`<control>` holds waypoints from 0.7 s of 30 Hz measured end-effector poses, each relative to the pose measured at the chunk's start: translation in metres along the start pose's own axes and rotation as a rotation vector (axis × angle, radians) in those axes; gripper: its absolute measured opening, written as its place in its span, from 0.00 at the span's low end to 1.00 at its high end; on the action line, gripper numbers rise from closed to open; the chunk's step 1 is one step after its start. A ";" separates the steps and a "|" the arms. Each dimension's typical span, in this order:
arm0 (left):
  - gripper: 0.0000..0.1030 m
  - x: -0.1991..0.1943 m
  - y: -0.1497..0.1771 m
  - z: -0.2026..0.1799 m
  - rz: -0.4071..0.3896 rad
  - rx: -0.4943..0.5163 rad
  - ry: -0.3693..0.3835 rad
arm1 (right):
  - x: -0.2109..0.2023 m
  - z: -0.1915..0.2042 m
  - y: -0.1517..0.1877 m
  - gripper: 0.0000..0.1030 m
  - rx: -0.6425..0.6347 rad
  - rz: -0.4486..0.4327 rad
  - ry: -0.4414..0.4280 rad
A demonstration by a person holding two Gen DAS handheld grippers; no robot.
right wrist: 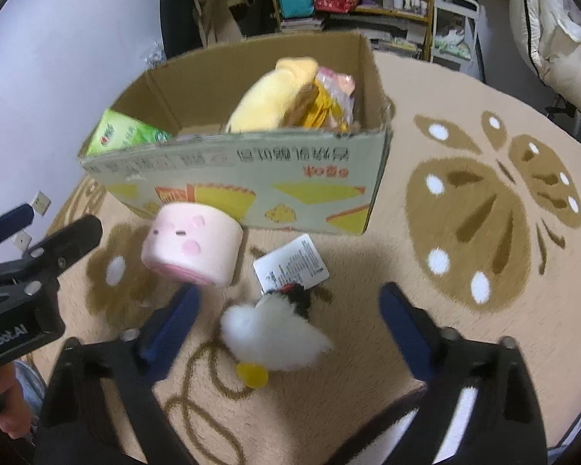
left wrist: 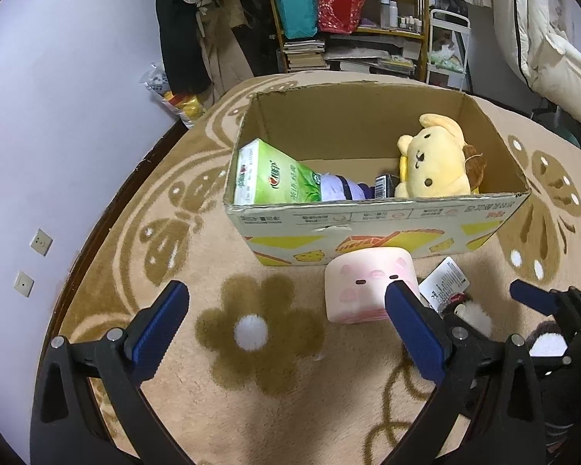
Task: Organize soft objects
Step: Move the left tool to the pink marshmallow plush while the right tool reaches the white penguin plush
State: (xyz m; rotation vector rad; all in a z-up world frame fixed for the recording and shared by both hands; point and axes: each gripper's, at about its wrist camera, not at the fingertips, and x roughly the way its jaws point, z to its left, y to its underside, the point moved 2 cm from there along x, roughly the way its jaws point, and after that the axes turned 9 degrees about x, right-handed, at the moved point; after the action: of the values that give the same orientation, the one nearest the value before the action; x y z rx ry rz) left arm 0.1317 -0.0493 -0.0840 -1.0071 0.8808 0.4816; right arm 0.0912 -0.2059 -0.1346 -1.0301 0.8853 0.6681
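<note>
The left tongs are standing spread wide over the beige patterned carpet, pinching nothing. The right tongs are also spread, straddling a fluffy white plush toy with a paper tag that is lying on the carpet, its pads clear of it. A pink cylindrical pig plush is resting just beside the open cardboard box, which is holding a yellow dog plush and a green tissue pack.
</note>
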 end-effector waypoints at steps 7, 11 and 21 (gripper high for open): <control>0.97 0.009 -0.001 -0.007 0.018 0.023 0.007 | 0.022 0.004 0.007 0.80 -0.005 0.092 -0.008; 0.97 0.013 -0.003 -0.011 0.021 0.025 0.020 | 0.036 0.002 0.013 0.51 -0.006 0.175 0.001; 0.97 0.028 -0.004 -0.016 0.047 -0.016 0.120 | 0.038 -0.001 0.005 0.34 0.016 0.158 -0.038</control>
State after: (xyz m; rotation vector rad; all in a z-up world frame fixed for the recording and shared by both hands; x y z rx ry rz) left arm 0.1441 -0.0669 -0.1086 -1.0395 1.0109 0.4723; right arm 0.1052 -0.2027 -0.1703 -0.9361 0.9440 0.8098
